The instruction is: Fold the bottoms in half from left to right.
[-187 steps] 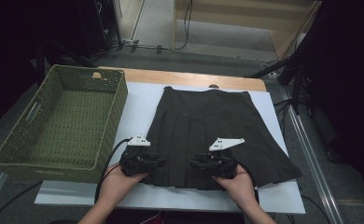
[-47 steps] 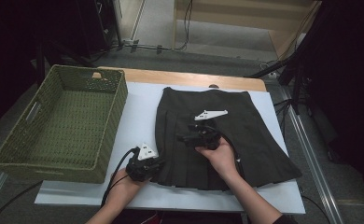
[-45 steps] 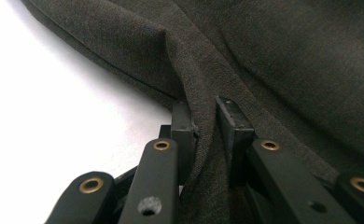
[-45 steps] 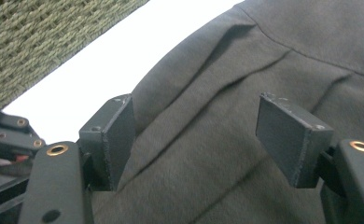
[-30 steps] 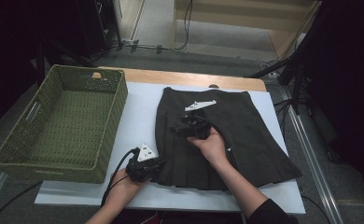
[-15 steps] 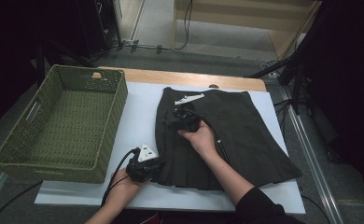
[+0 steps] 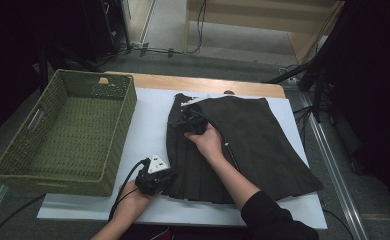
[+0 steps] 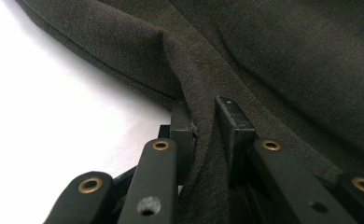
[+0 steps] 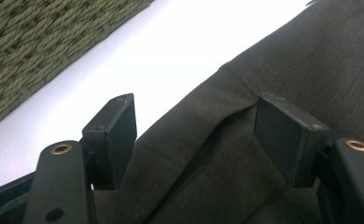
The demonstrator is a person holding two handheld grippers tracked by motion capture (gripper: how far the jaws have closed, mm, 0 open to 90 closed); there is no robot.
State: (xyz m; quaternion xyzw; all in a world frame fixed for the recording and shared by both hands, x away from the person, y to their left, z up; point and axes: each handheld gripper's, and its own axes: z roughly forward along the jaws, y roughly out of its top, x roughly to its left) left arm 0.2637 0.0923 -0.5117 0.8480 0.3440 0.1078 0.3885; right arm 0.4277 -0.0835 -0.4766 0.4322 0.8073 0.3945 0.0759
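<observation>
Skirt (image 7: 243, 145), dark and pleated, lies spread flat on the white sheet (image 7: 148, 115) that covers the tabletop, its waistband at the far end and its flared hem toward the person. The left gripper (image 7: 155, 181) sits at the near left corner of the hem; in the left gripper view its jaws stand narrow, with a raised fold of the cloth (image 8: 203, 116) pinched between the pads, so it holds the skirt there. The right gripper (image 7: 185, 122) is over the far left part of the skirt, just short of the waistband corner. In the right gripper view its jaws stand wide apart, straddling the skirt's side edge (image 9: 203, 140), with the pads clear of the fabric; nothing is gripped yet.

Beyond that gripper, to its left, the woven green basket (image 7: 68, 130) stands on the tabletop, apart from the skirt.

The skirt looks light, soft and limp. It will likely sag and drape from any point it is lifted by, and the pleats may slide and open out. One pinch would let it swing and bunch, so two holds along the same side edge seem best: the hem corner already taken, and the waistband corner, where the stitched band looks thicker and less likely to slip.
</observation>
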